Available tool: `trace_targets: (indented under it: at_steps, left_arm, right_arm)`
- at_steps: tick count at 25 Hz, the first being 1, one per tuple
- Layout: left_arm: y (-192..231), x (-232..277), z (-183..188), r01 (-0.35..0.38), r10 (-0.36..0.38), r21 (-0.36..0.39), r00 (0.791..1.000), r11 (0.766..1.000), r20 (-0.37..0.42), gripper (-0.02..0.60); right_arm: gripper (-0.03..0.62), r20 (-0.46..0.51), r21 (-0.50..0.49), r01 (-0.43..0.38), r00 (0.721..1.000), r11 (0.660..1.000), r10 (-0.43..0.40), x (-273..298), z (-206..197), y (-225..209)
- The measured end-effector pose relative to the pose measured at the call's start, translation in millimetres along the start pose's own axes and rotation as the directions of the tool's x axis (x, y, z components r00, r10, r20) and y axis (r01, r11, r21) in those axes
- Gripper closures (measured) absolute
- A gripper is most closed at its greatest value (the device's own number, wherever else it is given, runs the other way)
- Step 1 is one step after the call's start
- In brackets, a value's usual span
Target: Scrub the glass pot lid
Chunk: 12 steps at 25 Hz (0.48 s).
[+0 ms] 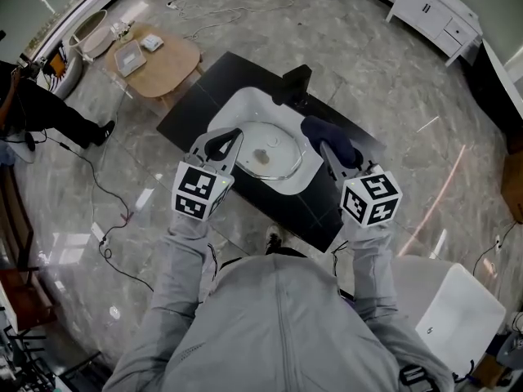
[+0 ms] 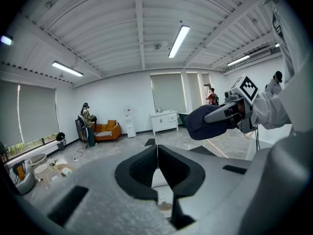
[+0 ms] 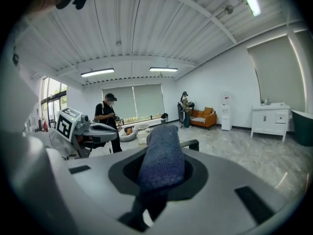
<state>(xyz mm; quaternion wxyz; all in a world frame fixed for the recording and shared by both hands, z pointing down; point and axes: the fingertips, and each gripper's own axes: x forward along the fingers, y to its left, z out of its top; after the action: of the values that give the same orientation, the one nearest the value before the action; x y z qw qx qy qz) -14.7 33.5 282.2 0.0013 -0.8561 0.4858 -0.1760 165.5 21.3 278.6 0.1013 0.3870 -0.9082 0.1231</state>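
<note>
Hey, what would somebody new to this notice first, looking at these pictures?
The dark blue cloth stands out first, clamped in the right gripper above the right side of a white basin. A glass pot lid lies in that basin, which sits in a black table. The left gripper hangs over the basin's left side, its fingers shut on nothing.

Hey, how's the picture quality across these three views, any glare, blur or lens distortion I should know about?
Head view: strong fisheye bending, with light streaks glaring off the glossy floor; the glass pot lid is readable. Left gripper view: dark vignetted corners, and the ceiling light is blown out. Right gripper view: the same curving, and the close blue cloth looks soft.
</note>
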Motion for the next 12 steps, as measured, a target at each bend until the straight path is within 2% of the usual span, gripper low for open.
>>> trace_targets:
  at_steps: [12]
  left_arm:
    - [27,41,-30,0.0,-0.002,-0.039,0.999,0.999,-0.045,0.554]
  right_arm:
    - [0.513,-0.092,0.071,-0.012,0.996,0.997,0.019,54,-42,-24]
